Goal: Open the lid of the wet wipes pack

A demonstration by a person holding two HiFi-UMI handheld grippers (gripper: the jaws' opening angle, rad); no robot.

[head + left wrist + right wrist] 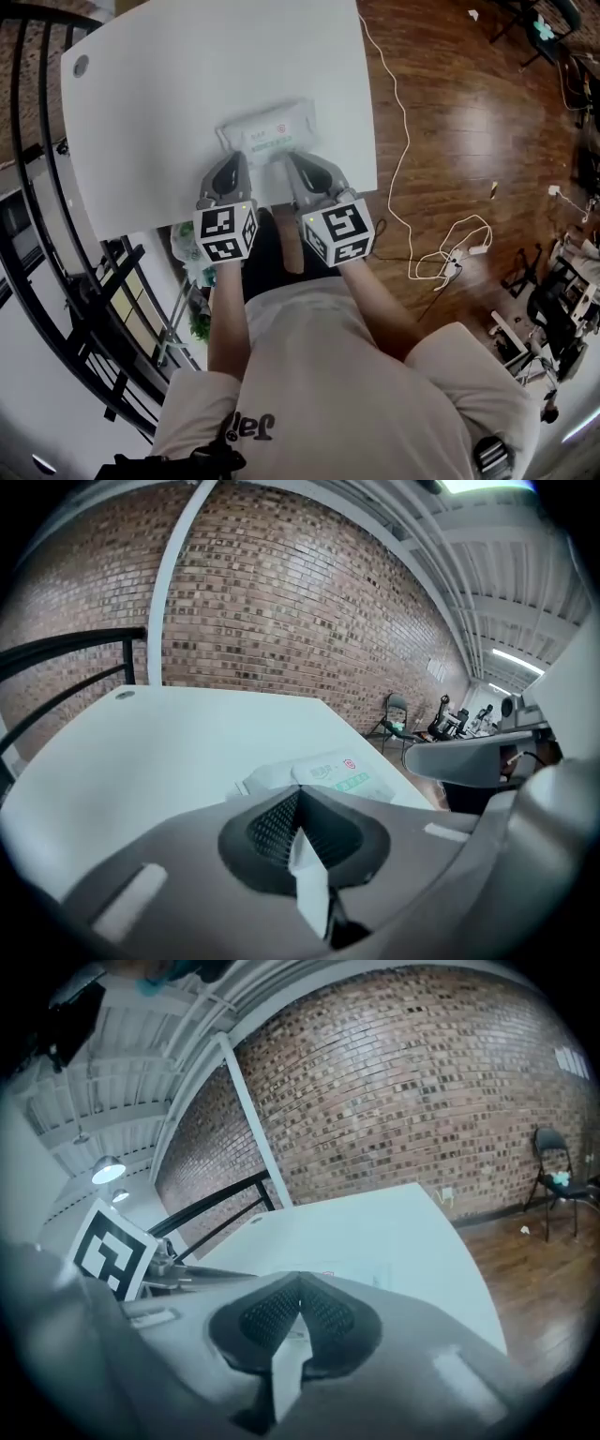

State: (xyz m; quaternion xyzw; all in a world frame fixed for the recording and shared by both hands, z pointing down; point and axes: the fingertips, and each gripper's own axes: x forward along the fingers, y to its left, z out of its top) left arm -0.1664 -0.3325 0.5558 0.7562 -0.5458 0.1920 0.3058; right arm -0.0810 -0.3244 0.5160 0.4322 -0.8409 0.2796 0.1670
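Wet wipes pack (270, 134), white soft plastic with green print, lies mid-frame on the white table (169, 84). My left gripper (240, 159) and right gripper (292, 160), both closed and empty, sit just below it.

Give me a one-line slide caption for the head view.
Left gripper and right gripper, jaws shut, close to a wet wipes pack on a white table.
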